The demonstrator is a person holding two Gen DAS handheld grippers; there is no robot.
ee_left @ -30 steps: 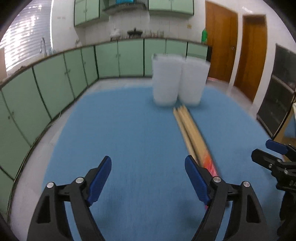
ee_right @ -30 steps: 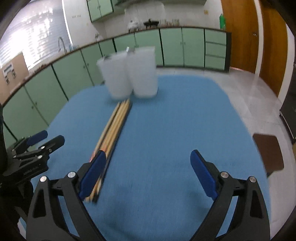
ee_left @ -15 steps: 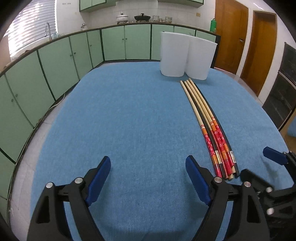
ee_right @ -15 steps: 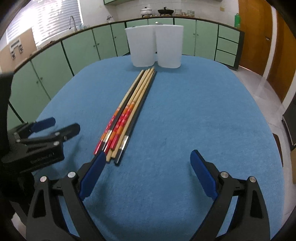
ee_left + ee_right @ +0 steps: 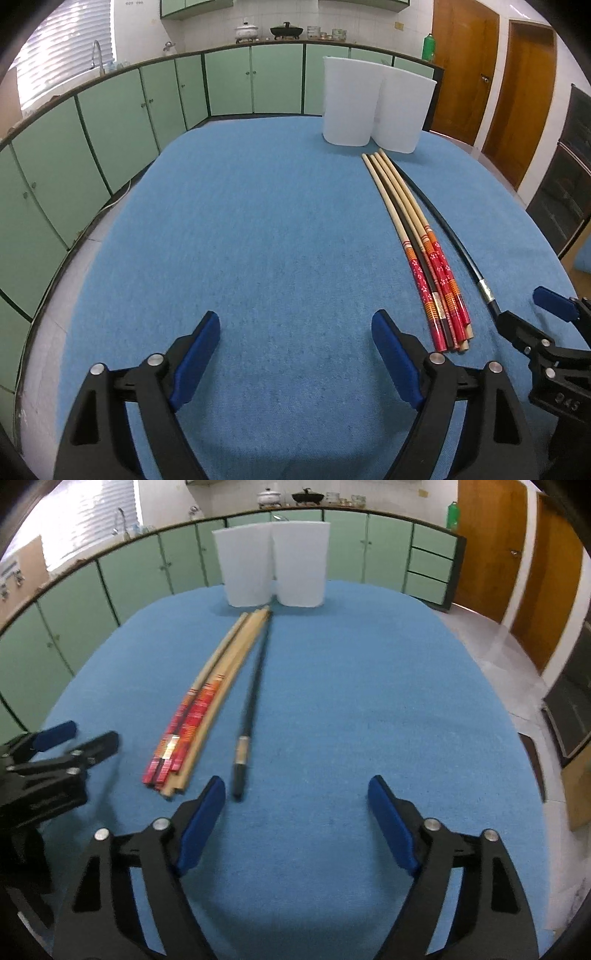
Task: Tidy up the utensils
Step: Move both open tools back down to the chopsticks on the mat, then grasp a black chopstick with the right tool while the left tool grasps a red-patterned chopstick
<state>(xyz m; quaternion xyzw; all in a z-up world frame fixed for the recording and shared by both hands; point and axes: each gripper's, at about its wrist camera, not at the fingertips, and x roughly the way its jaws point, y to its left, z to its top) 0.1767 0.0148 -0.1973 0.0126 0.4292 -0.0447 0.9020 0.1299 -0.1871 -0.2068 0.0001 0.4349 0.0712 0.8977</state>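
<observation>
A bundle of wooden chopsticks with red patterned ends (image 5: pixel 424 251) (image 5: pixel 199 709) lies on the blue cloth table (image 5: pixel 258 240). One black chopstick with a silver band (image 5: pixel 458 251) (image 5: pixel 251 701) lies apart, to the bundle's right. Two white containers (image 5: pixel 373 107) (image 5: pixel 273 565) stand side by side at the far end, past the chopstick tips. My left gripper (image 5: pixel 295 347) is open and empty, left of the bundle. My right gripper (image 5: pixel 297 808) is open and empty; its left finger (image 5: pixel 201 823) is near the black chopstick's end. The right gripper also shows in the left wrist view (image 5: pixel 532 317).
Green kitchen cabinets (image 5: pixel 110 110) run along the back and left. Wooden doors (image 5: pixel 491 74) stand at the back right. A dark oven cabinet (image 5: pixel 569 177) is at the right. The table edge (image 5: pixel 524 738) drops to a tiled floor.
The black chopstick has slid out of the bundle to the right and lies apart. Both grippers have lowered toward the table; the right one has moved closer to the chopstick ends.
</observation>
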